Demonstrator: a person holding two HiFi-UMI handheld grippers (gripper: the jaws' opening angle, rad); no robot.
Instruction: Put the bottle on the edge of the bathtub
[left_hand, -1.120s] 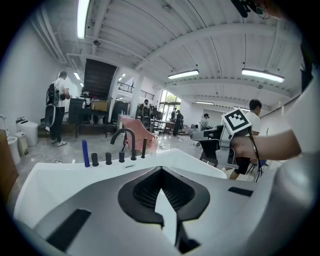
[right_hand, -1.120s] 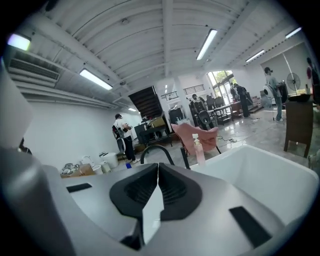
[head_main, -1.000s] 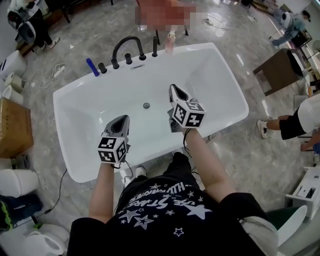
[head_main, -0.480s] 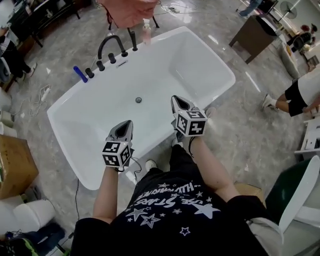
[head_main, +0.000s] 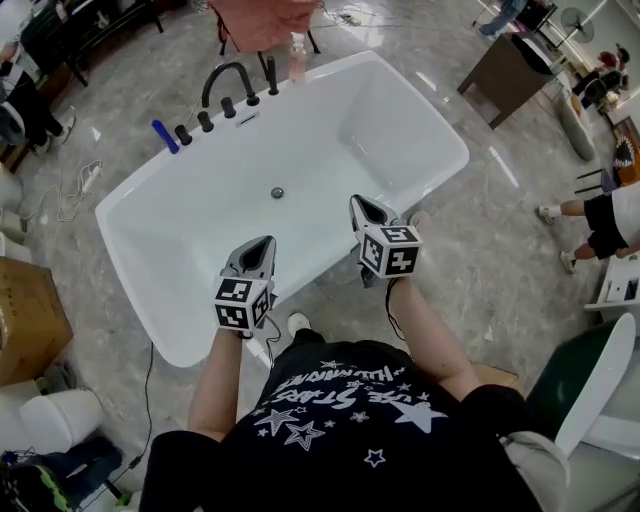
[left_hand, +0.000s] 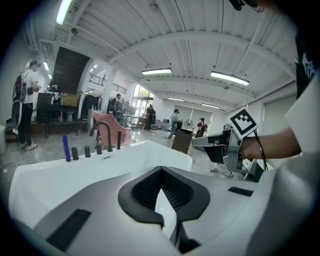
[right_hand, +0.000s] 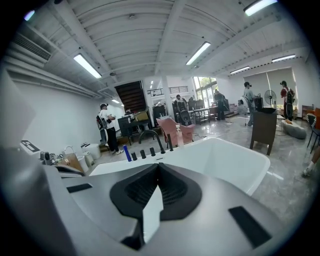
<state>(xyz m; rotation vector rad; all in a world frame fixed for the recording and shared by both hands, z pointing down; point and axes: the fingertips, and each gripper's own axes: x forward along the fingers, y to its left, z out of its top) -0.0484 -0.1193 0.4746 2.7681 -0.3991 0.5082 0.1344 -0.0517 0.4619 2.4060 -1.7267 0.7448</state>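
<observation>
Locating the bottle (head_main: 297, 62): standing upright on the far rim of the bathtub (head_main: 190, 220), clear-bodied, touching neither gripper and well apart from both.

Reading along that far rim from right to left:
- a tall black post (head_main: 271, 75) just beside the bottle;
- the arched black faucet (head_main: 226, 67);
- three short black knobs (head_main: 205, 121);
- a blue cylinder (head_main: 163, 136) at the far-left end.

Confirming the same row in the right gripper view, with the bottle (right_hand: 179, 137) showing in front of a pink chair (right_hand: 170, 126). Noting the drain (head_main: 277, 192) in the middle of the white basin.

Holding the left gripper (head_main: 264, 242) over the near part of the basin, pointing toward the far rim, jaws closed pad against pad with nothing between them. Holding the right gripper (head_main: 358, 202) to its right, also over the near side, jaws fully closed and empty. Carrying a marker cube on each: left cube (head_main: 243, 303), right cube (head_main: 390, 250).

Standing at the near rim in a black shirt (head_main: 340, 400) printed with white stars, both forearms reaching out toward the tub.

Surrounding the tub:
- grey marbled floor (head_main: 500, 280) on all sides;
- a cardboard box (head_main: 30, 320) at the left;
- a dark cabinet (head_main: 505, 75) at the far right;
- a bystander (head_main: 610, 215) at the right edge of the head view.
</observation>
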